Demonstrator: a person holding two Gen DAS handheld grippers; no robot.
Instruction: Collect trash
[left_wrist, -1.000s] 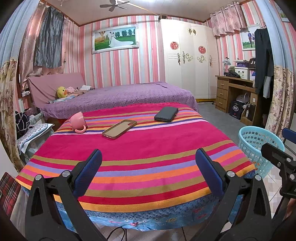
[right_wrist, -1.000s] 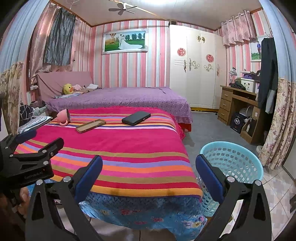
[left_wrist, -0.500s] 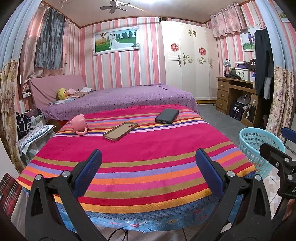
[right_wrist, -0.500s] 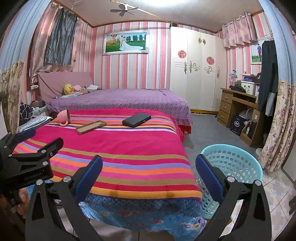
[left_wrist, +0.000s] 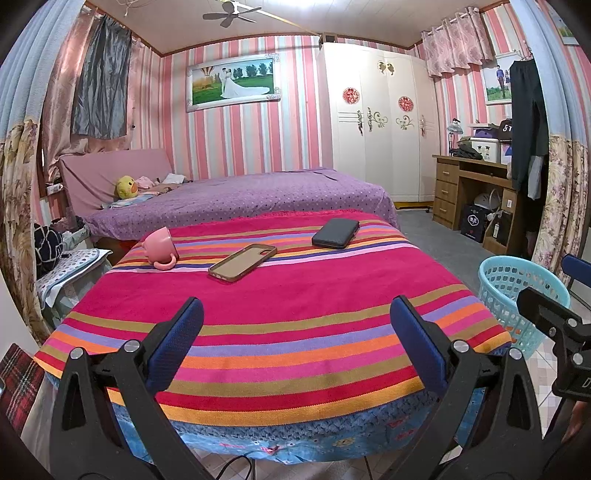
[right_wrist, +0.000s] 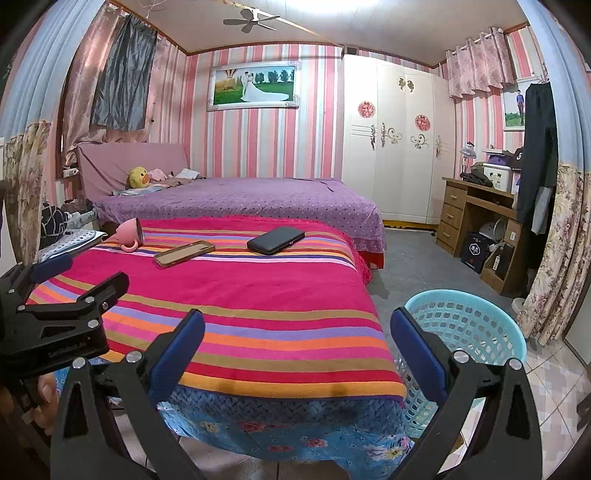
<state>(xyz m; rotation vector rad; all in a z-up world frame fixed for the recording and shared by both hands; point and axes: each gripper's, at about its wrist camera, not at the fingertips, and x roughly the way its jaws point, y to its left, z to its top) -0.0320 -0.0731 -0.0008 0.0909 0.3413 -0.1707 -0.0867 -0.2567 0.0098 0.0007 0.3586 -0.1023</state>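
A light blue plastic basket (right_wrist: 465, 332) stands on the floor right of the table; it also shows in the left wrist view (left_wrist: 517, 291). No loose trash shows on the striped tablecloth (left_wrist: 280, 306). My left gripper (left_wrist: 295, 343) is open and empty above the table's near edge. My right gripper (right_wrist: 295, 347) is open and empty, over the table's right front corner beside the basket. Each gripper shows at the edge of the other's view.
On the table lie a tipped pink mug (left_wrist: 160, 248), a brown phone case (left_wrist: 242, 261) and a black wallet (left_wrist: 335, 232). Behind is a purple bed (left_wrist: 240, 199), a white wardrobe (left_wrist: 376, 125) and a wooden desk (left_wrist: 469, 188) at the right.
Both grippers have lifted slightly and stayed open; the view of the table has barely shifted. Nothing on the table has moved.
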